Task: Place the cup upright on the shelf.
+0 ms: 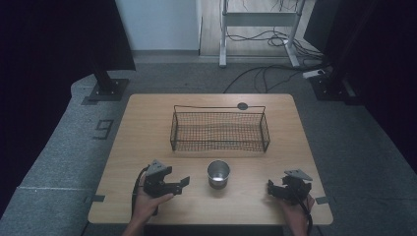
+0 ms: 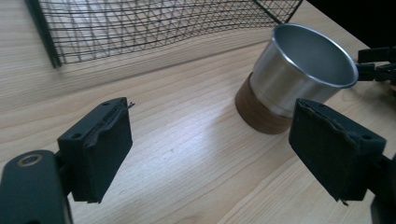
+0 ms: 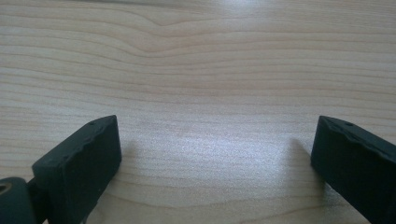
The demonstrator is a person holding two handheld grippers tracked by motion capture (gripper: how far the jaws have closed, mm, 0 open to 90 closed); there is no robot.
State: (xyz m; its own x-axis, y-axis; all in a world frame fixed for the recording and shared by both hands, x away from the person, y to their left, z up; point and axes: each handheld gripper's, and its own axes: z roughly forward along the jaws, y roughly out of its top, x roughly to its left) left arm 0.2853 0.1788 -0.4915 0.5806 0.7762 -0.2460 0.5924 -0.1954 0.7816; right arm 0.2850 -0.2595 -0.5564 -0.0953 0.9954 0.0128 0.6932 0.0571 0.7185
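A shiny metal cup (image 1: 218, 174) with a brown wooden base stands upright and empty near the table's front, just before a black wire basket (image 1: 219, 129). My left gripper (image 1: 181, 185) sits open to the cup's left, pointing at it. In the left gripper view the cup (image 2: 299, 77) stands ahead and to the right of the spread jaws of that gripper (image 2: 224, 149), with the basket (image 2: 154, 25) behind. My right gripper (image 1: 273, 189) rests open at the front right, apart from the cup. The right gripper (image 3: 212, 163) has its jaws wide over bare wood.
The wooden table (image 1: 147, 147) has a small dark round grommet (image 1: 242, 105) behind the basket. On the floor beyond stand black stand bases (image 1: 105, 88) and a white desk frame (image 1: 258, 29) with cables. The right gripper's tips (image 2: 378, 65) show past the cup.
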